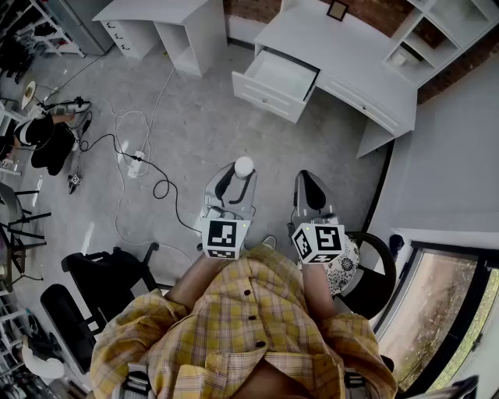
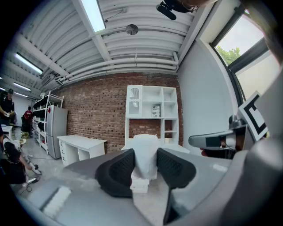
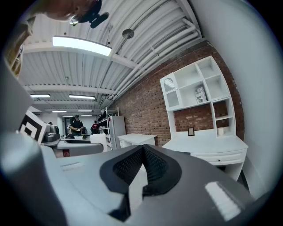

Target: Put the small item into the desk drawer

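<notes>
Grey floor (image 1: pixel 203 132) stretches out ahead of the left gripper (image 1: pixel 238 178) and right gripper (image 1: pixel 309 183). Dead ahead of them a white desk (image 1: pixel 351 58) stands on it, drawer (image 1: pixel 274 81) open, a small frame (image 1: pixel 337 9) on its top. Left of the tongs, cables (image 1: pixel 160 187) and a power strip (image 1: pixel 136 162) lie loose.

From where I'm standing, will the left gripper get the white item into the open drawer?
Probably not yet. The left gripper grips the white item, but the open drawer stands well ahead across the floor. Nothing seems to block the path; step closer first.
</notes>
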`<act>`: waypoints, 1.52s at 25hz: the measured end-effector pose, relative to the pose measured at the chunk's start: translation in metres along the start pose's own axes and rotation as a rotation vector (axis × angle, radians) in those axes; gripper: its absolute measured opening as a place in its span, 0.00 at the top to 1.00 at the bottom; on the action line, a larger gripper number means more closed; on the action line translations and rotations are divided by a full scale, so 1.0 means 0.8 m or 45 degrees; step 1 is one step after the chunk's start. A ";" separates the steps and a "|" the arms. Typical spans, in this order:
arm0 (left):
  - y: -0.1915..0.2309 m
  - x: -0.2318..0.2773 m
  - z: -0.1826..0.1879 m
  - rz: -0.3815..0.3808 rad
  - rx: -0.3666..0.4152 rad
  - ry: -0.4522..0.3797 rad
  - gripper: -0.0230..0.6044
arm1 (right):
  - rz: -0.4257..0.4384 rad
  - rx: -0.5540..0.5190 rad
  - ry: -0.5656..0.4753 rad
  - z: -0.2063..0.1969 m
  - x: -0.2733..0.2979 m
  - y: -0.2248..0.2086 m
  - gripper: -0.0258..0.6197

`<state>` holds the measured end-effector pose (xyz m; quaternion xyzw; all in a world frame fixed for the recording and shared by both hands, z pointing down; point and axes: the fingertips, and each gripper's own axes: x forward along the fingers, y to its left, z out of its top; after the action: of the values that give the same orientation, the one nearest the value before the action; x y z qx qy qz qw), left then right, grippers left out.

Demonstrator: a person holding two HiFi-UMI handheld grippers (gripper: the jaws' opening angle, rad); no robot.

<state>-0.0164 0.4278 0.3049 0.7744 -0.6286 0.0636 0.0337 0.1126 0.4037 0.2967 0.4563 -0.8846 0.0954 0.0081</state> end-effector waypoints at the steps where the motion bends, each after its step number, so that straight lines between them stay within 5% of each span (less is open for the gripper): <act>1: 0.000 -0.002 0.000 -0.003 0.002 -0.001 0.69 | -0.001 0.000 0.000 0.000 -0.001 0.002 0.98; 25: 0.075 -0.007 0.002 -0.084 -0.035 -0.062 0.69 | -0.075 -0.036 -0.060 0.009 0.030 0.075 0.98; 38: 0.090 0.027 0.001 -0.134 -0.012 -0.054 0.69 | -0.091 -0.017 -0.091 0.013 0.076 0.064 0.98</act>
<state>-0.0823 0.3916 0.3055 0.8074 -0.5878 0.0424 0.0273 0.0369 0.3818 0.2841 0.4907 -0.8681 0.0726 -0.0170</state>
